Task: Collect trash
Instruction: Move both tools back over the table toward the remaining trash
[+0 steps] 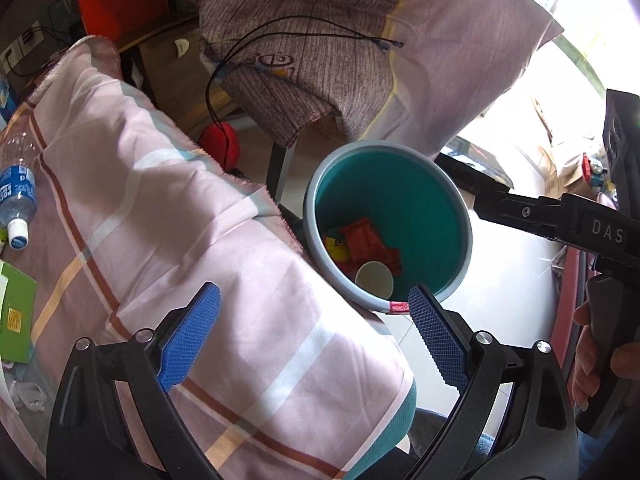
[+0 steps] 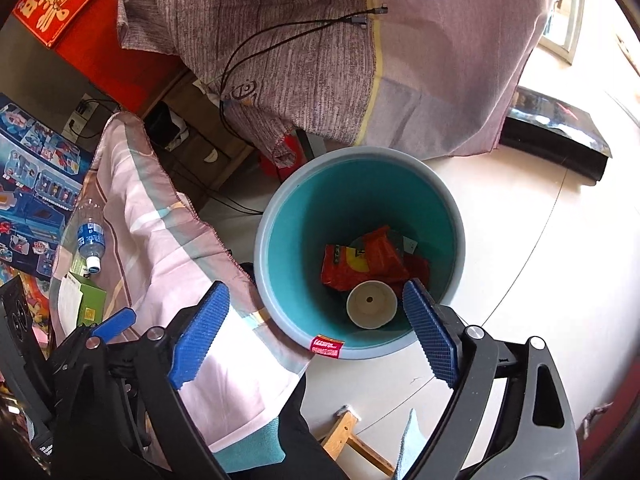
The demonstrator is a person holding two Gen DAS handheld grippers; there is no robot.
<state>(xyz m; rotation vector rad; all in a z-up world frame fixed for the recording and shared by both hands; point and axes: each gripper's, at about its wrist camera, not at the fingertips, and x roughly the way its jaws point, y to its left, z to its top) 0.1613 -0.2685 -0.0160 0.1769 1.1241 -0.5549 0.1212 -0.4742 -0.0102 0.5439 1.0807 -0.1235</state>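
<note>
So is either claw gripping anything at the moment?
No. The left claw and right claw are both open and empty; the paper cup lies in the bin.

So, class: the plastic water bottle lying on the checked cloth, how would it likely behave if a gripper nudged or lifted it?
The water bottle lies on its side and is round, so a nudge would probably roll it. It looks clear and mostly empty, so likely light and easily squashed. Its smooth wall may slip between pads.

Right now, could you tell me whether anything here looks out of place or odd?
Yes: a plastic water bottle lies on its side on the pink striped cloth, not in the teal bin with the paper cup and red wrappers.
</note>
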